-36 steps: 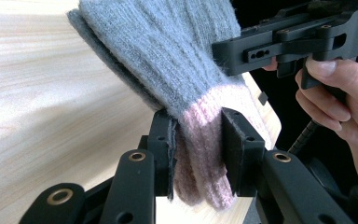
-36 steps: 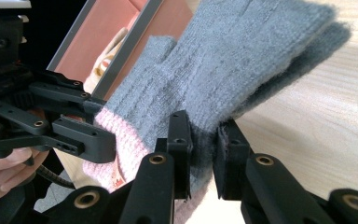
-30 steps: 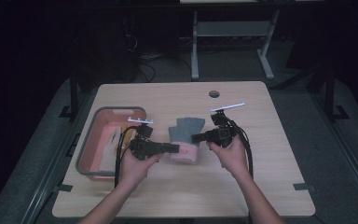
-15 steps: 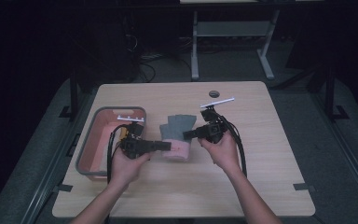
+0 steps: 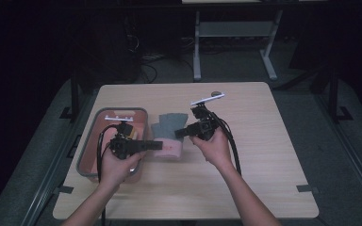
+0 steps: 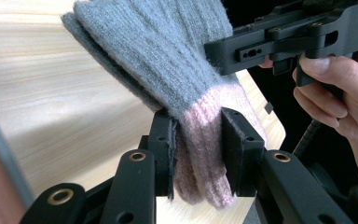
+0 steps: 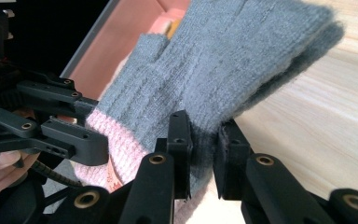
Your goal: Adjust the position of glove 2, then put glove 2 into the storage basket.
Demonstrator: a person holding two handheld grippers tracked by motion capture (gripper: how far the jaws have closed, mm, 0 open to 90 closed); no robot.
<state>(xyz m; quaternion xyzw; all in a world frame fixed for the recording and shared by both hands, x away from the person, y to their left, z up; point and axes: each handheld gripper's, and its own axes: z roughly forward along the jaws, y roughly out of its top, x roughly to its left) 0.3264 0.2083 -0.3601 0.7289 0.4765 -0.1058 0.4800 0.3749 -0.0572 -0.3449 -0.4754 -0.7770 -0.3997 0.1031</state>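
A knitted grey glove with a pink cuff hangs a little above the wooden table, held between both grippers. My left gripper is shut on the pink cuff, whose knit is squeezed between the pads. My right gripper is shut on the grey edge of the glove, pinching a fold between its jaws. In the left gripper view the right gripper's black jaw reaches in from the upper right over the glove.
A pink bin with a grey rim stands at the table's left, under my left hand, with a small yellowish item inside. A small dark disc lies near the back edge. Bare wood spreads to the right and front.
Both hands have carried the glove leftwards toward the bin and slightly up. The grips on cuff and grey edge are the same.
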